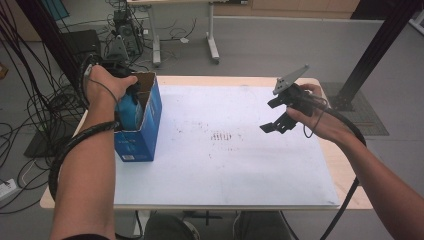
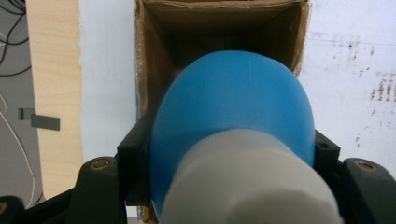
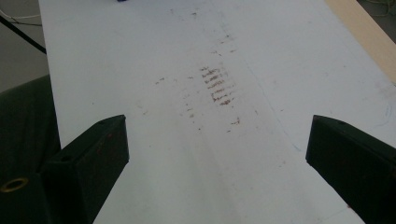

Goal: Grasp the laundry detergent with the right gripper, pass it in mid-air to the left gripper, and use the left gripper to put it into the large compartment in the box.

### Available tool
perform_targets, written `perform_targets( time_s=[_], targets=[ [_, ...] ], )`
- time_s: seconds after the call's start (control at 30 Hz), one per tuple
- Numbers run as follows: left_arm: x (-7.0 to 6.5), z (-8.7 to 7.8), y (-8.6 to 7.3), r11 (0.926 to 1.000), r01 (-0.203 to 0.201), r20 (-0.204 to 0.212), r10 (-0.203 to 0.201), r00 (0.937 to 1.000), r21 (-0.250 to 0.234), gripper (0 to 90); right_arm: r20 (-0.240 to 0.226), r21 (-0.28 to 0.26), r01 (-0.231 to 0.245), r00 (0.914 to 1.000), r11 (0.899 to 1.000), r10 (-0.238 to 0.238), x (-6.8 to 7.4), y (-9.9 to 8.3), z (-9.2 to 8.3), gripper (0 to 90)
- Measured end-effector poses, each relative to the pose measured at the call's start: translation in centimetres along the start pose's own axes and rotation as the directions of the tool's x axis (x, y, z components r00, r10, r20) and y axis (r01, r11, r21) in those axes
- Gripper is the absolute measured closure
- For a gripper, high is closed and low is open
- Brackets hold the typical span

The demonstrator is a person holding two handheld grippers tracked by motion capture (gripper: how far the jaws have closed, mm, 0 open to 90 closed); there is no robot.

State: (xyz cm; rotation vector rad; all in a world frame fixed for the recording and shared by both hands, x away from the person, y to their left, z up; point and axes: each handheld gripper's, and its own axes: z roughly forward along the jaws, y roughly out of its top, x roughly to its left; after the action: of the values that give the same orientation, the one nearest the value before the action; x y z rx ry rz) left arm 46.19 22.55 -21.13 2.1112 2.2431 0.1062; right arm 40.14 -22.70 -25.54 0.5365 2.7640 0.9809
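An open blue cardboard box (image 1: 146, 127) stands upright at the left of the white-covered table (image 1: 240, 170). My left gripper (image 1: 131, 94) is over the box's open top, shut on a blue bottle (image 1: 128, 112) with a white cap. In the left gripper view the bottle (image 2: 233, 102) points bottom-first into the box's brown inside (image 2: 156, 60), its white cap (image 2: 247, 186) is nearest the camera, and the black fingers (image 2: 135, 154) press on both its sides. My right gripper (image 1: 274, 115) hangs open above the table's right side, with nothing between its fingers (image 3: 98, 149).
Brownish smears (image 3: 217, 84) mark the middle of the white sheet. The wooden table edge (image 2: 53, 93) runs beside the box on the left. Cables (image 1: 30, 110) and a black frame post (image 1: 380, 45) stand around the table on the floor.
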Motion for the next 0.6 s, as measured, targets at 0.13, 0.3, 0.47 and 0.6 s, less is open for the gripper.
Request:
perform_targets(
  time_s=[0.13,0.3,0.47,0.6],
  targets=[
    [-0.1,0.8,0.0,1.0,-0.008,-0.007,0.008,0.9999,0.005,36.8,0.001,-0.001,0.0,1.0,1.0,0.0,0.0,-0.1,0.0,5.8],
    [-0.1,1.8,0.0,0.9998,-0.016,-0.009,0.016,0.9998,0.01,36.8,0.0,0.003,-0.007,1.0,1.0,0.007,-0.1,-0.3,0.1,5.9],
    [0.0,2.5,-0.1,0.9997,-0.022,-0.014,0.023,0.9996,0.01,36.8,0.0,0.006,-0.01,1.0,1.0,0.01,-0.1,-0.4,0.2,5.9],
    [0.1,3.2,-0.1,0.9995,-0.026,-0.02,0.027,0.9994,0.018,36.8,-0.002,0.005,-0.013,0.9999,1.0,0.013,-0.2,-0.5,0.3,5.9]
  ],
)
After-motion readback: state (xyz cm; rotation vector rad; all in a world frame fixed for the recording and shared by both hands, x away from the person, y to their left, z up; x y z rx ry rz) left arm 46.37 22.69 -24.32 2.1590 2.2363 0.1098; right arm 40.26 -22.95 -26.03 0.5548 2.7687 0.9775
